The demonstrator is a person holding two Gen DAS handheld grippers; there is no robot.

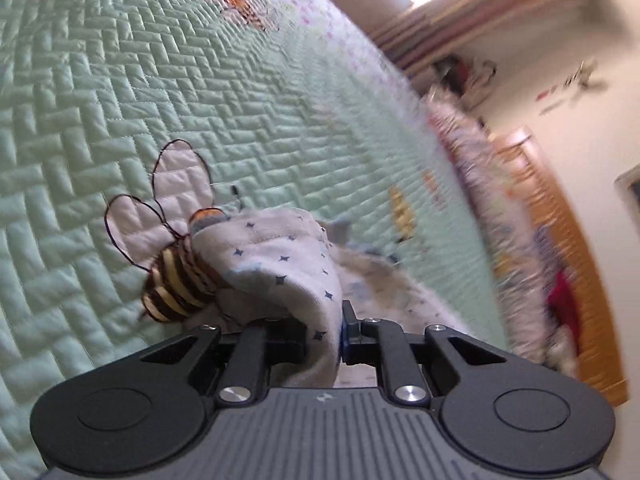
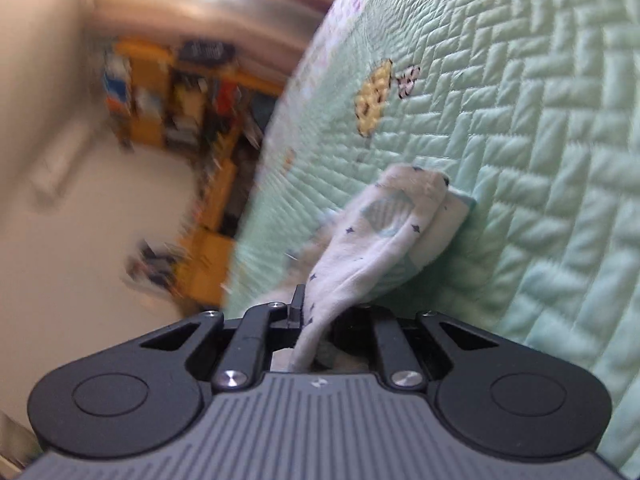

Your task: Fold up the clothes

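Both grippers are clamped on the same small white garment (image 1: 280,256), a soft knit printed with little dark stars and pale blue patches. The left gripper (image 1: 325,340) pinches a fold of it between its fingers, and the right gripper (image 2: 310,322) pinches another edge, the cloth running out from between its fingers toward the bed. The garment is partly lifted, with its far end touching the mint-green quilt (image 1: 200,100) near an appliquéd striped bee (image 1: 176,284). Both views are smeared, which suggests the grippers are moving.

By my reading this is a carry or fold stroke with two gripped points; whether it is spreading the piece flat or bringing one half over the other, the blur and bunched cloth do not settle. Either way, both pinches need to hold evenly and the cloth needs to be kept taut between them so it lands without wrinkles.

The quilt has a stitched herringbone pattern, a floral border (image 1: 320,8) and a fringed edge (image 1: 480,168). Beyond the bed's edge the room shows pale walls and orange wooden shelving (image 2: 192,92) crowded with blurred items.
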